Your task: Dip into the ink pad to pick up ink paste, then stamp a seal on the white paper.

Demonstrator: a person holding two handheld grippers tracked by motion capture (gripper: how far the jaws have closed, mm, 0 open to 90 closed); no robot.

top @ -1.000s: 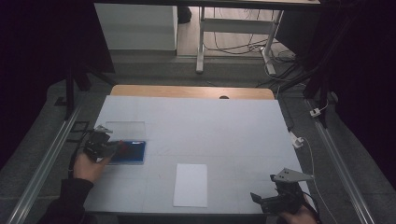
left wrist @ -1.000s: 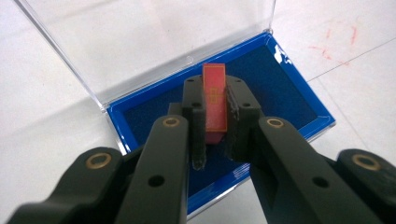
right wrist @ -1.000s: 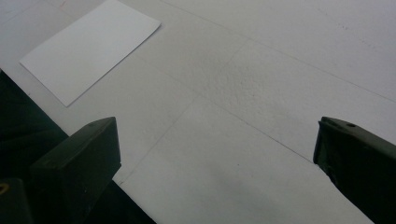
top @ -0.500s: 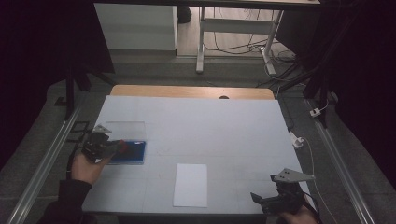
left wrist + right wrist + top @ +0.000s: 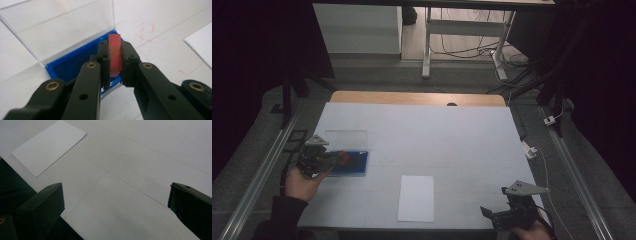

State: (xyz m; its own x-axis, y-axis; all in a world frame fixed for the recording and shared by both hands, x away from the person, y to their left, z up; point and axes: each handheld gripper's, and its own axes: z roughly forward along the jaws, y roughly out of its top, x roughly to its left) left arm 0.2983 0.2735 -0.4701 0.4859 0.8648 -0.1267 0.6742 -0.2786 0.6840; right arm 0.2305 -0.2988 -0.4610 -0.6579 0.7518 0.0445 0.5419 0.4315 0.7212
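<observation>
A shallow blue box [image 5: 353, 163] [image 5: 75, 62] lies open on the table's left side, its clear lid [image 5: 346, 136] [image 5: 57, 27] folded back behind it. My left gripper [image 5: 338, 160] [image 5: 115, 53] hovers just above the box's near edge, shut on a thin red rectangular chip [image 5: 115, 53] [image 5: 343, 156] that stands upright between the jaws. At the table's front right corner my right gripper [image 5: 492, 215] [image 5: 115, 202] rests low over the bare surface with its jaws wide apart and nothing between them.
A white sheet of paper [image 5: 416, 198] [image 5: 48, 146] lies near the front middle of the white table [image 5: 437, 135]. Faint red marks [image 5: 146, 31] stain the surface beside the box. A wooden strip [image 5: 417, 98] runs along the far edge; metal rails flank both sides.
My left gripper has lifted slightly and drifted right with the red chip in its jaws. The right gripper has stayed put.
</observation>
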